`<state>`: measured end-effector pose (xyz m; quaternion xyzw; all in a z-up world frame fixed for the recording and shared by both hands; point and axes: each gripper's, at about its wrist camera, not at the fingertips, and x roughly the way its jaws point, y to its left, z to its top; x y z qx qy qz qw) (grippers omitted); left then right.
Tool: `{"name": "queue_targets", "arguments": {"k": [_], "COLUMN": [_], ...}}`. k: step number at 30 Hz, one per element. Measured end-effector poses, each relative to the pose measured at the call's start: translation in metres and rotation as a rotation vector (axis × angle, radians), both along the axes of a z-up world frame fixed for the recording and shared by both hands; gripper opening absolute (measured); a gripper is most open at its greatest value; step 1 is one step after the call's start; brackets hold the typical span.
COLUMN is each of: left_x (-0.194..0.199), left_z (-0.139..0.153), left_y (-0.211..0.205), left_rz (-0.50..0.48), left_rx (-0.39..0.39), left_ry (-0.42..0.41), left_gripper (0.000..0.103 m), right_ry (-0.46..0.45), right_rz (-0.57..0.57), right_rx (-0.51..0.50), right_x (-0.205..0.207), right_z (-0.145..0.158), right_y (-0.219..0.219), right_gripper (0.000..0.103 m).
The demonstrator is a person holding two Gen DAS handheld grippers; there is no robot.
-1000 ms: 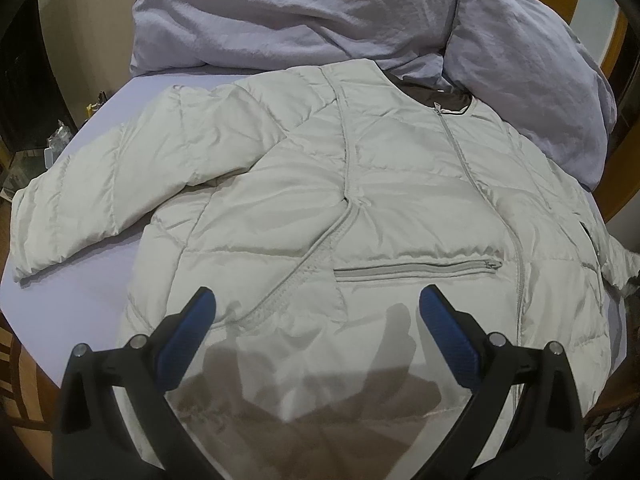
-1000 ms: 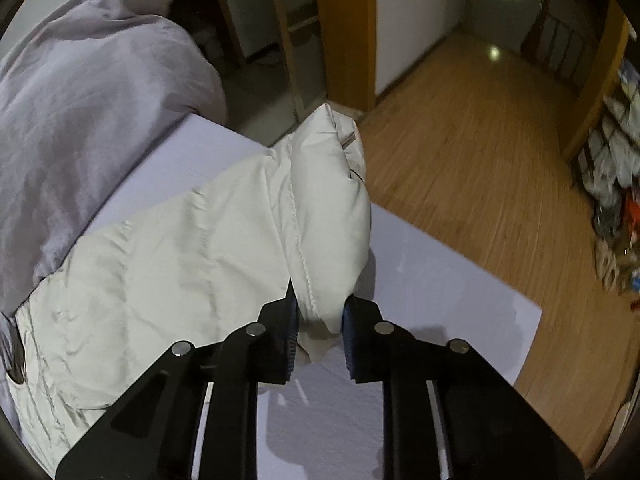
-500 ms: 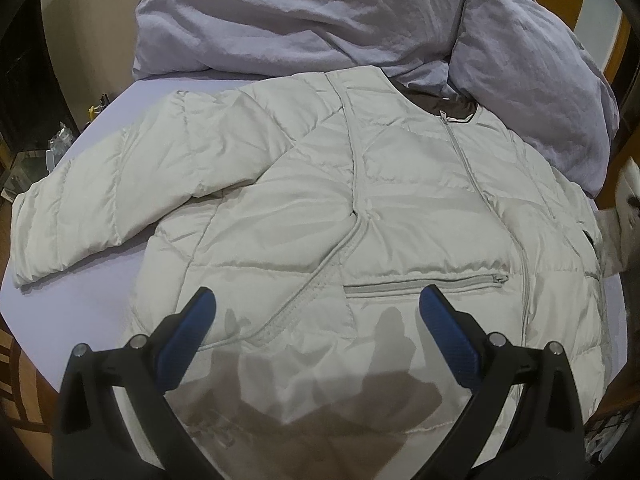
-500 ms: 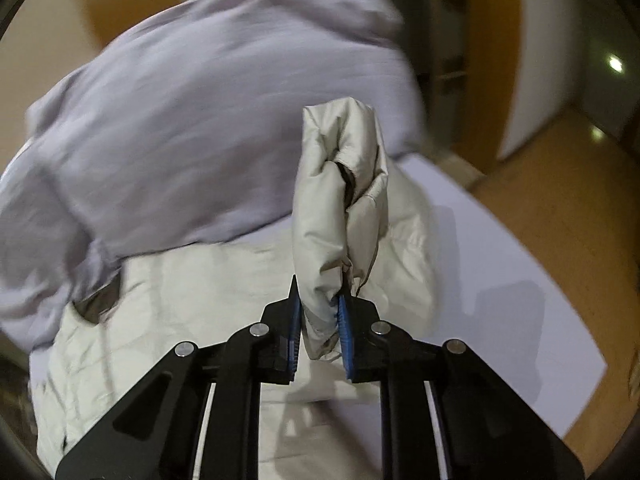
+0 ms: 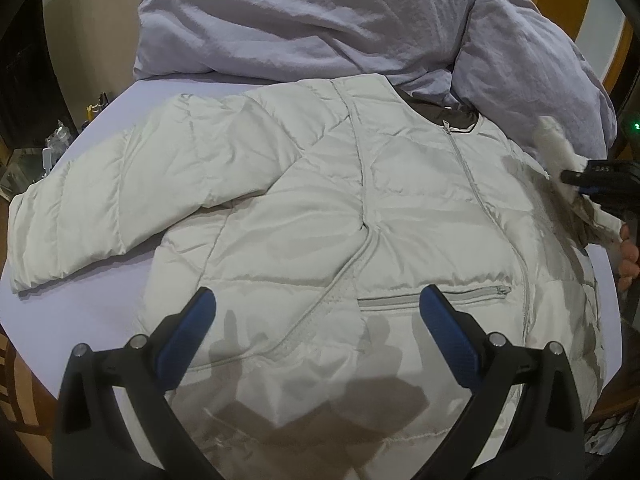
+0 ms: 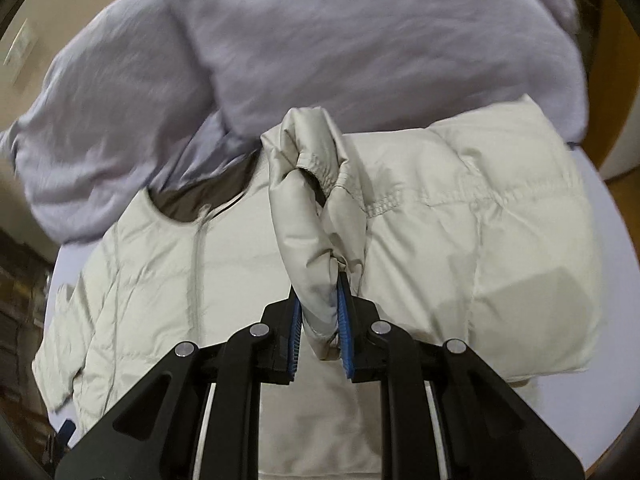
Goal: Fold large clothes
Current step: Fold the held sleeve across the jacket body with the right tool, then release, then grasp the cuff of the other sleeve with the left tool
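A pale quilted jacket (image 5: 320, 208) is lying front-up and zipped on a lavender-covered table (image 5: 80, 304), its collar pointing toward a rumpled lilac duvet (image 5: 320, 20) heaped along the far side. One sleeve (image 5: 100, 200) is stretching flat across the table toward the left edge of the left wrist view. The left hand-held gripper (image 5: 316, 312) is hovering over the hem near the zipped pocket (image 5: 434, 298), its blue-padded jaws standing wide apart with nothing between them, casting a shadow on the fabric. The right hand-held gripper (image 6: 318, 312) is clamping the cuff (image 6: 316, 216) of the other sleeve between its blue pads, jaws pressed together on the fabric, holding the cuff lifted above the jacket's chest while the rest of that sleeve is bulging on the right side of the right wrist view
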<state>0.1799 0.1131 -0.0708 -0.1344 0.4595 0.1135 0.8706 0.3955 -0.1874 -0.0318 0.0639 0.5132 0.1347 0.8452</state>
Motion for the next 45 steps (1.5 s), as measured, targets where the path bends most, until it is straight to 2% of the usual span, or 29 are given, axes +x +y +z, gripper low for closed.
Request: {"name": "queue_targets", "arguments": {"k": [5, 12, 16, 21, 22, 23, 25, 29, 34, 35, 38, 42, 45], "left_x": [0.002, 0.003, 0.005, 0.006, 0.006, 0.006, 0.007, 0.008, 0.009, 0.009, 0.008, 0.007, 0.005], "left_z": [0.001, 0.005, 0.006, 0.006, 0.006, 0.006, 0.004, 0.004, 0.003, 0.002, -0.001, -0.003, -0.002], "left_y": [0.003, 0.009, 0.013, 0.015, 0.016, 0.017, 0.019, 0.024, 0.030, 0.032, 0.039, 0.050, 0.058], "left_rz": [0.001, 0.011, 0.017, 0.020, 0.021, 0.021, 0.025, 0.032, 0.048, 0.053, 0.077, 0.109, 0.132], "left_rx": [0.000, 0.009, 0.009, 0.007, 0.007, 0.006, 0.001, 0.001, 0.004, 0.003, 0.001, -0.005, -0.010], "left_ry": [-0.007, -0.020, -0.021, -0.022, -0.021, -0.021, -0.016, -0.016, -0.010, -0.008, 0.002, 0.010, 0.009], "left_gripper": [0.101, 0.101, 0.101, 0.101, 0.101, 0.101, 0.101, 0.101, 0.101, 0.101, 0.101, 0.101, 0.101], "right_ry": [0.035, 0.060, 0.089, 0.144, 0.144, 0.147, 0.126, 0.012, 0.043, 0.051, 0.052, 0.011, 0.023], "right_rz": [0.096, 0.186, 0.204, 0.250, 0.259, 0.264, 0.257, 0.186, 0.138, 0.144, 0.178, 0.230, 0.242], "right_rx": [0.050, 0.070, 0.069, 0.014, 0.022, 0.048, 0.093, 0.086, -0.011, -0.034, -0.096, -0.206, -0.227], "right_x": [-0.005, -0.015, -0.011, -0.011, -0.012, -0.012, -0.010, 0.001, 0.015, 0.014, 0.013, 0.005, 0.008], "right_z": [-0.007, -0.011, -0.019, -0.041, -0.038, -0.034, -0.022, 0.002, -0.015, -0.021, -0.035, -0.049, -0.051], "right_y": [0.049, 0.105, 0.124, 0.133, 0.133, 0.132, 0.127, 0.111, 0.107, 0.110, 0.123, 0.139, 0.141], "right_gripper": [0.017, 0.017, 0.017, 0.021, 0.028, 0.040, 0.053, 0.055, 0.055, 0.058, 0.073, 0.082, 0.086]}}
